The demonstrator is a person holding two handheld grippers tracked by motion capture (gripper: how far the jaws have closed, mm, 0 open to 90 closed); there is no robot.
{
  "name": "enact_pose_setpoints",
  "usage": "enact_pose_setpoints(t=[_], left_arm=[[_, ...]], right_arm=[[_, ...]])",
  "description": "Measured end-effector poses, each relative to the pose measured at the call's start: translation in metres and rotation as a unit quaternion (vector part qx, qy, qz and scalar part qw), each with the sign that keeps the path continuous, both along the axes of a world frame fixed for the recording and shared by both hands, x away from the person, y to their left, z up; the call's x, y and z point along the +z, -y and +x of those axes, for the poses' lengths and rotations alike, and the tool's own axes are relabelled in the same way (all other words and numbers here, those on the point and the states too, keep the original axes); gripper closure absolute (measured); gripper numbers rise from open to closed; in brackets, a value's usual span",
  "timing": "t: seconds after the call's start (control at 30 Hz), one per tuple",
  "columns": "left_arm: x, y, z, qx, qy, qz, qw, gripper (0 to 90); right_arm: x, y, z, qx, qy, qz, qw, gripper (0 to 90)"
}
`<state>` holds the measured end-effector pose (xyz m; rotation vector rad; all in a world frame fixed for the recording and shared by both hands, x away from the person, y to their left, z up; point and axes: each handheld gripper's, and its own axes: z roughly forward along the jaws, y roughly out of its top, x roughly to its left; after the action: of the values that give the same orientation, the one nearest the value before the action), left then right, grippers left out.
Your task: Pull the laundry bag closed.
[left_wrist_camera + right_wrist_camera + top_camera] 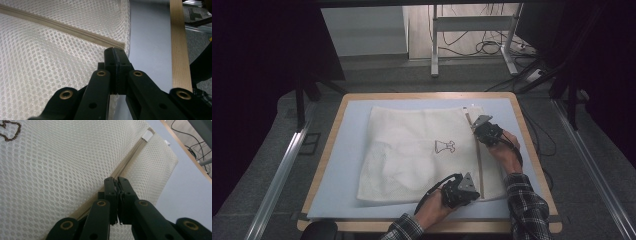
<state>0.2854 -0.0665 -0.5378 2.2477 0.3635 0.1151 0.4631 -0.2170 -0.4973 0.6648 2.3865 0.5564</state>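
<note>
A white mesh laundry bag [422, 155] lies flat on a pale blue mat over a wooden-edged table [327, 145], with a small brown outline drawing [445, 146] printed near its middle and a beige zipper [479, 165] running along its right side. At the left, near the bag's front edge, the left gripper [460, 190] has its jaws pressed together; in the left gripper view the fingertips [110, 53] sit just below the zipper's closed end [117, 45], and a scrap of mesh shows low between the jaws, so they appear to pinch the bag's corner fabric. Farther right and farther from the person, the right gripper [484, 131] is closed too; in the right gripper view its fingertips [110, 181] meet right on the zipper line [125, 167], seemingly gripping the slider or its pull — too small to tell which. A white tab [146, 136] marks the zipper's far end, well beyond those fingertips. The likely risk from here: if the right gripper pulls along the zipper while the left holds only loose mesh, the fabric could bunch and jam the slider, or the thin pull could slip from between the jaws — and the whole bag might slide across the smooth mat.
</note>
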Motion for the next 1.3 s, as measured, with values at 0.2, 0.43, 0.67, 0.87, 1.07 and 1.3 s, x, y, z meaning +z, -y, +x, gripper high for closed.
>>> enact_pose_setpoints(t=[0.2, 0.43, 0.67, 0.87, 1.07, 1.3], left_arm=[[0.0, 0.0, 0.0, 0.0, -0.001, 0.0, 1.0, 90.0], [0.0, 0.0, 0.0, 0.001, 0.0, 0.0, 1.0, 90.0], [0.0, 0.0, -0.001, 0.001, 0.002, 0.0, 1.0, 90.0], [0.0, 0.0, -0.001, 0.001, 0.002, 0.001, 1.0, 90.0], [0.0, 0.0, -0.001, 0.001, 0.003, 0.001, 1.0, 90.0], [0.0, 0.0, -0.001, 0.001, 0.005, 0.001, 1.0, 90.0]], right_arm=[[0.0, -0.001, 0.004, -0.001, 0.0, -0.001, 1.0, 86.3], [0.0, -0.004, 0.011, -0.004, 0.003, -0.003, 1.0, 86.2], [-0.001, -0.006, 0.018, -0.009, -0.001, -0.002, 1.0, 86.2], [0.0, -0.008, 0.023, -0.009, -0.005, 0.003, 0.9999, 85.9], [-0.001, -0.011, 0.027, -0.011, -0.01, 0.009, 0.9998, 86.2], [0.0, -0.007, 0.029, -0.016, -0.03, 0.007, 0.9994, 84.3]])
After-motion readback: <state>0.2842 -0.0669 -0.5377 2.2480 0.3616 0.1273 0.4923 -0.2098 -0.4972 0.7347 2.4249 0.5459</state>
